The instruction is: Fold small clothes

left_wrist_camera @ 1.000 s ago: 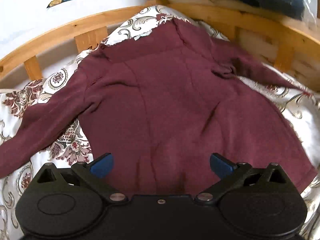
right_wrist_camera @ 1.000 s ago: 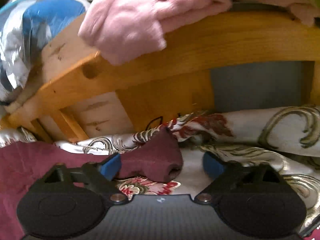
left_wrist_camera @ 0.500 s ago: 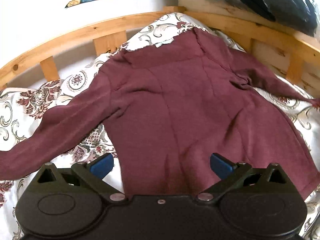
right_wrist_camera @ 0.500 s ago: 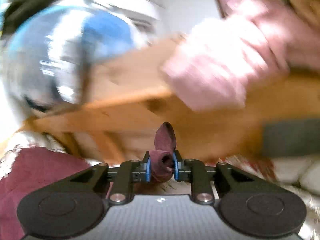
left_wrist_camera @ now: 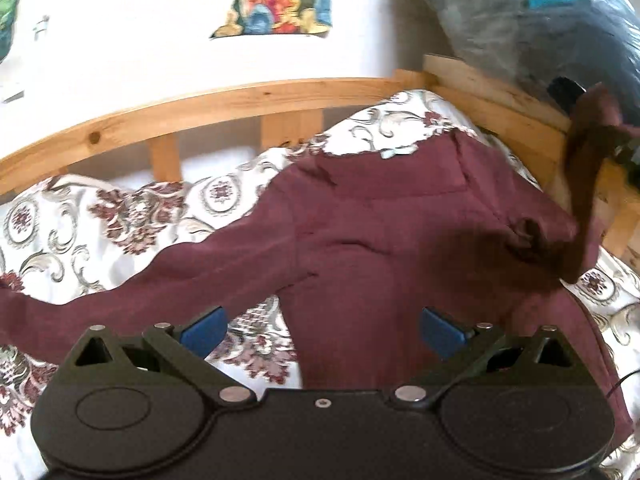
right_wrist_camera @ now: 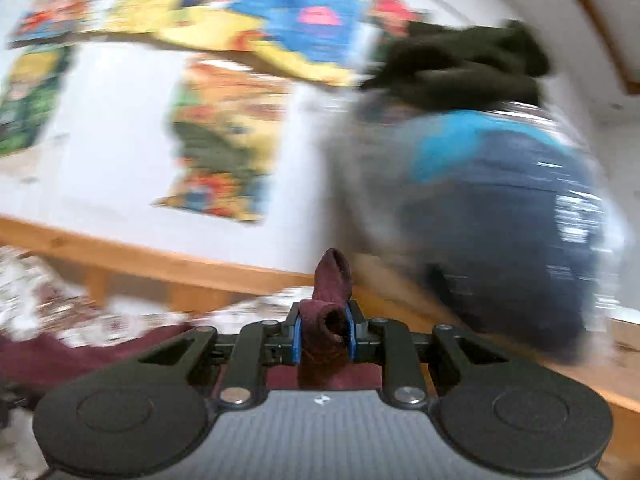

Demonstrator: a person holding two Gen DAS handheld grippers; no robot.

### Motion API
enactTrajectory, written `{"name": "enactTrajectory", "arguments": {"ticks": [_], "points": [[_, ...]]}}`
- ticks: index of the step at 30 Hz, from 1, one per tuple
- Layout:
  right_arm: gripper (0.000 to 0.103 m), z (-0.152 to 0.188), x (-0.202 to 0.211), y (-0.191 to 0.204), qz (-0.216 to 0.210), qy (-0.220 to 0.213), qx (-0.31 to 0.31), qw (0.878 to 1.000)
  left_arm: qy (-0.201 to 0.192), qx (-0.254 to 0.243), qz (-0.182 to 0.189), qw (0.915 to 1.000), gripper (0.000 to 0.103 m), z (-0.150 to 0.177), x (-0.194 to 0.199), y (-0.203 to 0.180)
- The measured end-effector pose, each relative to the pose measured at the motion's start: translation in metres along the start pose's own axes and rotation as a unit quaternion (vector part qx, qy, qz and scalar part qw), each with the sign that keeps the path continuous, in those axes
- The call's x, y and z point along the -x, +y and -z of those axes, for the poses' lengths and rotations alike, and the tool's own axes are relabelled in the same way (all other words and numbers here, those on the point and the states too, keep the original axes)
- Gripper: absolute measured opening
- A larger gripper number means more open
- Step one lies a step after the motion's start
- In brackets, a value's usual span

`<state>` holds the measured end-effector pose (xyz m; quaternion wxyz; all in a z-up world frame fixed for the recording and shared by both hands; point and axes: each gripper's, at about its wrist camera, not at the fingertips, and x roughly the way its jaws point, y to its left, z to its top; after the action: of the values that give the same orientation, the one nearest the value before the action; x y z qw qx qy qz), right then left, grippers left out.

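A small maroon long-sleeved top [left_wrist_camera: 392, 248] lies spread on a floral bedsheet [left_wrist_camera: 80, 224]. Its left sleeve [left_wrist_camera: 168, 276] stretches flat toward the lower left. My left gripper [left_wrist_camera: 322, 326] hovers open above the top's lower body, nothing between its blue pads. The right sleeve [left_wrist_camera: 588, 168] is lifted off the bed at the right edge of the left wrist view. My right gripper [right_wrist_camera: 323, 336] is shut on that sleeve's cuff [right_wrist_camera: 330, 312], which sticks up between the blue pads. The right wrist view is blurred.
A wooden bed rail [left_wrist_camera: 240, 100] runs behind the sheet and along the right side [left_wrist_camera: 496, 108]. A big blue and silver plastic-wrapped bundle [right_wrist_camera: 492, 216] sits on the rail corner, dark clothing [right_wrist_camera: 464, 64] on top. Colourful posters [right_wrist_camera: 224, 136] hang on the white wall.
My right gripper closed on the sleeve cuff, then swung up and around with it, so the sleeve now hangs raised. My left gripper rose and drew back, still open.
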<state>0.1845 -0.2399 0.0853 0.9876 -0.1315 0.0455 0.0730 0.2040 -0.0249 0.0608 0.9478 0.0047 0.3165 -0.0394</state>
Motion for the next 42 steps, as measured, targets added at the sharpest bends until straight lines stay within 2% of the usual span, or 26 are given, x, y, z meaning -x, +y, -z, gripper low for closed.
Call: {"name": "enactTrajectory", "arguments": {"ticks": [4, 7, 11, 15, 17, 20, 21, 22, 25, 27, 30, 32, 36, 37, 40, 42], "points": [[0.024, 0.014, 0.001, 0.045, -0.078, 0.020, 0.044, 0.996, -0.005, 0.023, -0.021, 0.9995, 0.102, 0.002, 0.002, 0.016], [0.024, 0.029, 0.006, 0.065, -0.125, 0.046, 0.069, 0.989, -0.011, 0.042, -0.041, 0.9982, 0.102, 0.003, 0.003, 0.028], [0.024, 0.039, 0.006, 0.088, -0.171, 0.080, 0.096, 0.977, -0.007, 0.064, -0.056, 0.9963, 0.102, 0.001, -0.002, 0.039], [0.026, 0.050, 0.005, 0.102, -0.200, 0.119, 0.115, 0.966, -0.007, 0.071, -0.057, 0.9958, 0.102, 0.001, -0.008, 0.039], [0.031, 0.055, 0.008, 0.102, -0.211, 0.140, 0.123, 0.960, -0.008, 0.065, -0.052, 0.9965, 0.102, 0.003, -0.012, 0.036], [0.054, 0.061, 0.015, 0.097, -0.231, 0.164, 0.112, 0.952, -0.020, 0.055, -0.039, 0.9975, 0.102, 0.007, -0.020, 0.031], [0.066, 0.062, 0.020, 0.091, -0.233, 0.168, 0.106, 0.952, -0.025, 0.050, -0.035, 0.9978, 0.102, 0.009, -0.022, 0.030], [0.075, 0.064, 0.024, 0.084, -0.230, 0.172, 0.098, 0.953, -0.030, 0.045, -0.029, 0.9981, 0.102, 0.010, -0.026, 0.028], [0.090, 0.069, 0.032, 0.056, -0.201, 0.181, 0.064, 0.961, -0.021, 0.037, -0.017, 0.9989, 0.102, 0.016, -0.040, 0.024], [0.094, 0.075, 0.029, 0.032, -0.163, 0.187, 0.028, 0.968, -0.006, 0.039, -0.004, 0.9992, 0.102, 0.020, -0.051, 0.022], [0.094, 0.083, 0.013, -0.011, -0.089, 0.208, -0.050, 0.973, 0.016, 0.033, 0.011, 0.9993, 0.102, 0.028, -0.064, 0.016], [0.089, 0.087, 0.002, -0.039, -0.037, 0.208, -0.110, 0.971, 0.031, 0.012, 0.007, 0.9994, 0.102, 0.036, -0.073, 0.007], [0.064, 0.094, -0.027, -0.084, 0.042, 0.204, -0.168, 0.964, 0.060, -0.033, -0.018, 0.9975, 0.102, 0.052, -0.083, -0.009], [0.056, 0.096, -0.035, -0.092, 0.053, 0.203, -0.177, 0.962, 0.062, -0.036, -0.018, 0.9973, 0.102, 0.056, -0.082, -0.010], [0.042, 0.105, -0.059, -0.112, 0.067, 0.210, -0.198, 0.955, 0.058, -0.034, -0.019, 0.9976, 0.102, 0.060, -0.079, -0.010], [0.039, 0.111, -0.072, -0.122, 0.076, 0.220, -0.213, 0.949, 0.063, -0.034, -0.022, 0.9972, 0.102, 0.060, -0.078, -0.010]]}}
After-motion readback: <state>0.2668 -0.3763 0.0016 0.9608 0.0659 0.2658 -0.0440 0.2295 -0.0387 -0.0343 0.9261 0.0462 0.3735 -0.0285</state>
